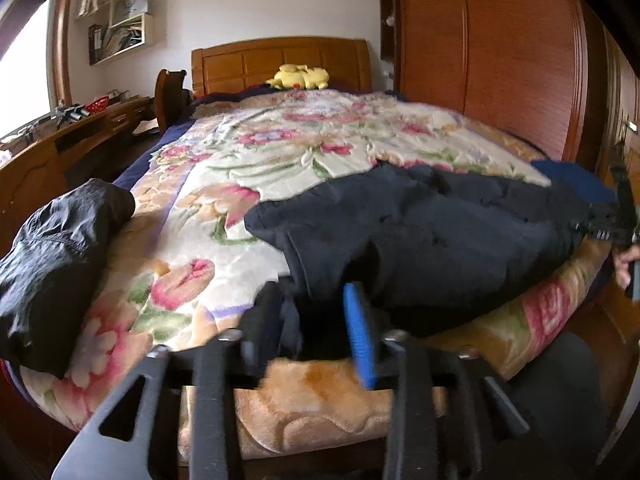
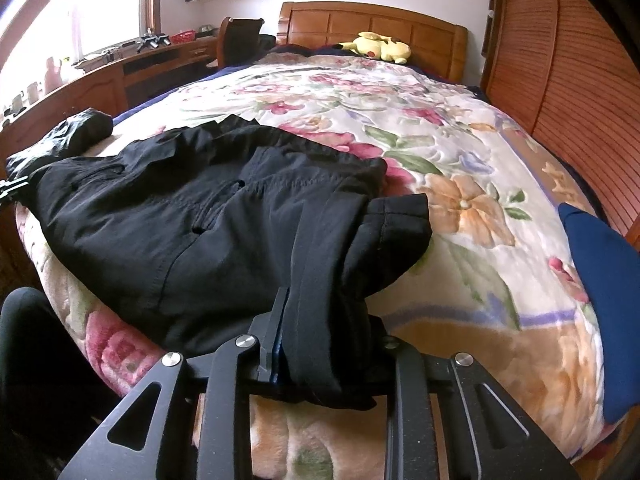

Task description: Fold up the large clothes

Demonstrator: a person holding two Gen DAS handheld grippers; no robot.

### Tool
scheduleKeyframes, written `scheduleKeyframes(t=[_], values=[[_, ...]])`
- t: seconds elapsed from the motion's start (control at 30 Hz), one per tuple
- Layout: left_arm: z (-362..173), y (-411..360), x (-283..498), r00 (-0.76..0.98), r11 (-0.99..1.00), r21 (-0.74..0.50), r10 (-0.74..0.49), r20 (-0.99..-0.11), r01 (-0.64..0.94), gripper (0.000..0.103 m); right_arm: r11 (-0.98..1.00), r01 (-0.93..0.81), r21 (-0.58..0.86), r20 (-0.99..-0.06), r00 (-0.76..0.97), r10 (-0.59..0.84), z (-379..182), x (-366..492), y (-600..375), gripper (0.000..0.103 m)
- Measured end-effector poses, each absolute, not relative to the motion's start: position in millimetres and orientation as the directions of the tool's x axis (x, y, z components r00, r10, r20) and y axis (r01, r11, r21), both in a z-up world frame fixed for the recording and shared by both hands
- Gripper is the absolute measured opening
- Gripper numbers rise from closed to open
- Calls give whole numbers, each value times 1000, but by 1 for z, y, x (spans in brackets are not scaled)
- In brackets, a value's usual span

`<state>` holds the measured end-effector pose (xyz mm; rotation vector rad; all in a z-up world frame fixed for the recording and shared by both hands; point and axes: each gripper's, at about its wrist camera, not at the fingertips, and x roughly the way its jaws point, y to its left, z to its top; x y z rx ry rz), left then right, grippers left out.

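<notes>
Covering the bed [image 2: 460, 184] is a floral blanket [image 1: 280, 152], cream with pink, orange and green blooms. A wooden headboard [image 1: 280, 60] stands at the far end, with a yellow plush toy [image 1: 300, 77] lying against it. A tall wooden wardrobe [image 1: 480, 48] lines one side; a wooden desk [image 2: 120, 68] under a bright window lines the other. A wall shelf [image 1: 120, 28] holds upright books and papers.

The black garment [image 2: 192, 216] lies spread across the near end of the blanket. A second dark bundle [image 1: 52, 252] sits at the near corner beside it, and a blue cushion [image 2: 600, 304] rests at the opposite edge.

The left gripper [image 1: 316, 320] has its jaws parted, with the garment's edge lying between them; the view is blurred. The right gripper [image 2: 316, 320] is clamped on a thick fold of the garment.
</notes>
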<state>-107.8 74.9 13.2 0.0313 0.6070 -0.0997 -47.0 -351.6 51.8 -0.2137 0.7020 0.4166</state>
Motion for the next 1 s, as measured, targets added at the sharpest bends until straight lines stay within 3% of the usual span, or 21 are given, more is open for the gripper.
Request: scheduleKeyframes(t=[0.03, 0.1, 0.17, 0.4, 0.67, 1.0], values=[[16, 76, -108, 820, 994, -11, -94, -565, 106, 50, 897, -439, -50, -663, 686, 299, 50, -48, -353, 25], [21, 76, -107, 820, 993, -33, -115, -561, 116, 74, 898, -437, -49, -663, 687, 298, 48, -47, -354, 26], [27, 73, -105, 828, 990, -59, -138, -543, 126, 78, 899, -435, -48, -660, 690, 298, 46, -46, -354, 26], [33, 35, -79, 827, 982, -65, -184, -531, 176, 78, 903, -430, -11, -657, 684, 318, 37, -43, -362, 30], [10, -11, -51, 777, 965, -91, -251, -578, 244, 78, 913, -407, 4, -652, 692, 312, 35, -44, -368, 46], [-17, -38, -47, 736, 956, -65, -262, -625, 285, 78, 920, -389, 50, -654, 684, 325, 28, -37, -372, 56]])
